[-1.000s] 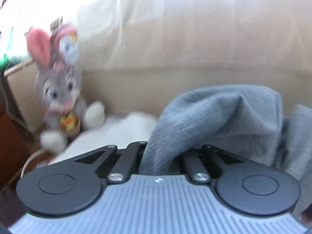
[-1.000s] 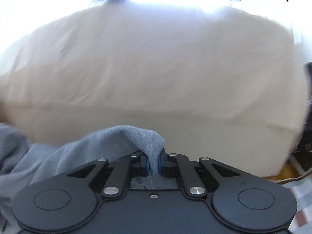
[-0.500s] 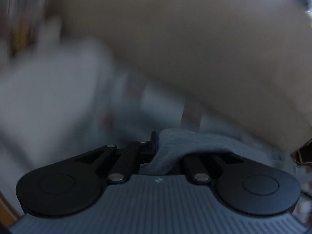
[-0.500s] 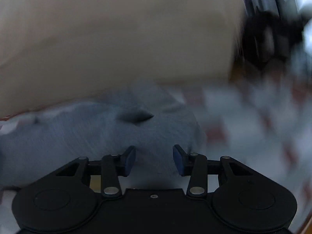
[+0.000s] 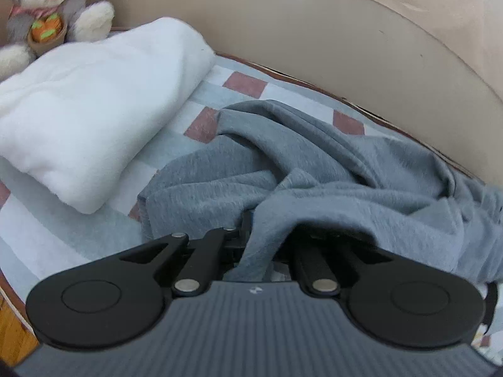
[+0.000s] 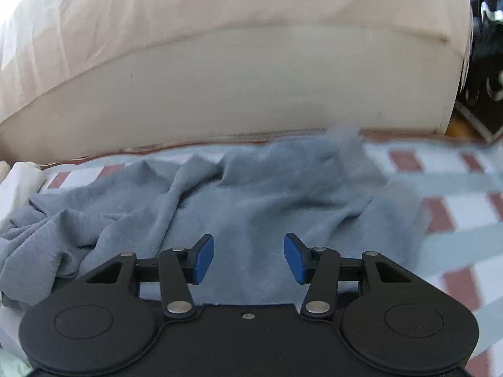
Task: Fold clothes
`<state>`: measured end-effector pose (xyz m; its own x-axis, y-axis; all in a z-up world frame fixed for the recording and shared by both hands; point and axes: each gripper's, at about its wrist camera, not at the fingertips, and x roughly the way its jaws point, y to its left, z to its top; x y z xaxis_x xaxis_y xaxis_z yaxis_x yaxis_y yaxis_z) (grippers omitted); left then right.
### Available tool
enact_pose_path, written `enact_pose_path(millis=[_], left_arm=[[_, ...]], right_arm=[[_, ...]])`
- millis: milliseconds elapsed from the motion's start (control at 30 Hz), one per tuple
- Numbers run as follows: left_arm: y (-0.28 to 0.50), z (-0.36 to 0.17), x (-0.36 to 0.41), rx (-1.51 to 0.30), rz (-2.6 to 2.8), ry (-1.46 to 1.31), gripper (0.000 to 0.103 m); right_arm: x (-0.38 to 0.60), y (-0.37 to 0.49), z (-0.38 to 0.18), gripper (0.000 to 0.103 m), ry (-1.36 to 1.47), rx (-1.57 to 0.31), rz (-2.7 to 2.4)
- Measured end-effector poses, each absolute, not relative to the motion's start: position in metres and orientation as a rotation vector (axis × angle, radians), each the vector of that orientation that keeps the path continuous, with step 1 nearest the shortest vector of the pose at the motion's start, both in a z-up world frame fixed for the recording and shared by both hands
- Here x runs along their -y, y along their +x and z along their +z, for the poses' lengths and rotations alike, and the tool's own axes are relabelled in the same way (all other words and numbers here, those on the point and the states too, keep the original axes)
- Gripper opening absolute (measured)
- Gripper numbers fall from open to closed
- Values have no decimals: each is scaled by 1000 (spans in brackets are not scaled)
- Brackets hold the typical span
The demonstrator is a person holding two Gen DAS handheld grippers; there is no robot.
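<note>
The grey sweatshirt [image 5: 330,169] lay rumpled on the checked blanket [image 5: 242,83] beside the beige sofa [image 5: 314,25], one fold pinched in the clenched left gripper [image 5: 251,238]. Only the left view showed the folded white blanket [image 5: 94,100] and plush rabbit [image 5: 47,0] beyond it. The right view showed the right gripper [image 6: 249,257] above flat cloth, jaws opening, blue pads [image 6: 206,256] clear of the fabric.

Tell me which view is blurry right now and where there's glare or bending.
Left wrist view: mostly sharp; the grey garment and white folded blanket read clearly, and the beige wall bows from fisheye. Right wrist view: the garment's far edge and the checkered cover smear; the upper left corner washes out.
</note>
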<state>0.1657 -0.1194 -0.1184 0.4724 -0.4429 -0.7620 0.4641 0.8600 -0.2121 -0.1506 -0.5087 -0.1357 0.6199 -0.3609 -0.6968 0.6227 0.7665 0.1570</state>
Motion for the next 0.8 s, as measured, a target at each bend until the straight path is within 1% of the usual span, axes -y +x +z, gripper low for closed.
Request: enact_pose_path(millis=[133, 333, 600, 800], left_arm=[[156, -130, 121, -879, -556, 64, 3], [152, -139, 113, -882, -566, 27, 3], [146, -144, 112, -853, -547, 1, 3], [142, -139, 115, -836, -542, 36, 3]], right_arm=[[489, -149, -170, 55, 430, -739, -652], [492, -160, -205, 55, 547, -765, -760], [501, -178, -217, 55, 783, -654, -947], [494, -174, -215, 55, 804, -646, -912]])
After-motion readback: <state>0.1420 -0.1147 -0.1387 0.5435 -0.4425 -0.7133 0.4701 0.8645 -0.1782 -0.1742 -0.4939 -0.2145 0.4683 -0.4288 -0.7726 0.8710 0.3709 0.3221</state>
